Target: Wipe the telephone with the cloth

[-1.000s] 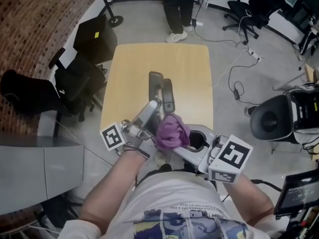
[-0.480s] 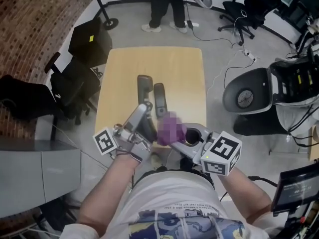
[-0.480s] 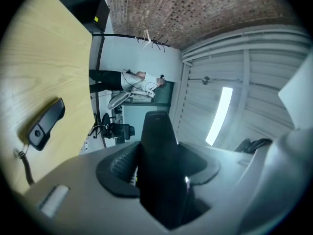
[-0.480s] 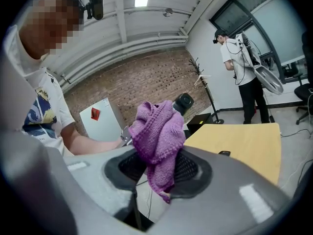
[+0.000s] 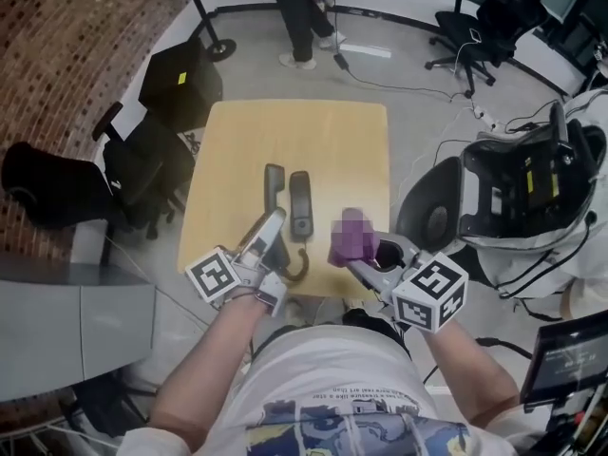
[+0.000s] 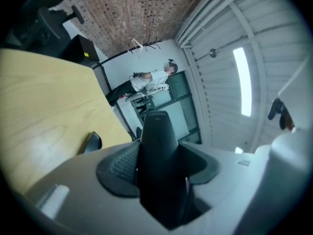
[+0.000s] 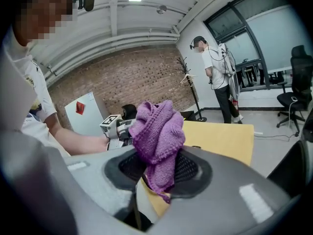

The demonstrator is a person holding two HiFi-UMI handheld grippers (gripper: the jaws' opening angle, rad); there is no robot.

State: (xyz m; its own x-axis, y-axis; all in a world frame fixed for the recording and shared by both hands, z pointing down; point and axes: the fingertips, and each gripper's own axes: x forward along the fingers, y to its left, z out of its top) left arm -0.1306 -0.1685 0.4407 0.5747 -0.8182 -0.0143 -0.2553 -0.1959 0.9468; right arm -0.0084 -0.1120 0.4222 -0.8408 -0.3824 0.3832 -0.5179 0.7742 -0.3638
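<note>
The black telephone lies as two long pieces on the wooden table (image 5: 323, 131): a plain one (image 5: 274, 188) and, to its right, one with keys (image 5: 301, 202). A curled cord (image 5: 299, 269) trails off the near edge. My left gripper (image 5: 273, 234) is at their near ends. In the left gripper view it (image 6: 159, 180) is shut on a black tapered telephone piece (image 6: 155, 136); which of the two I cannot tell. My right gripper (image 5: 361, 255) holds a bunched purple cloth (image 5: 352, 234) right of the telephone, apart from it. The cloth (image 7: 157, 136) sits pinched in its jaws (image 7: 159, 173).
Black office chairs (image 5: 142, 164) and a black case (image 5: 179, 76) stand left of the table. A dark and white machine (image 5: 518, 198) is close on the right. A person (image 5: 302, 12) stands beyond the far edge. Cables (image 5: 446, 93) lie on the floor.
Both grippers have come down toward the table. The cloth, earlier against the telephone's near end, has moved off to the right. The person beyond the table has shifted.
</note>
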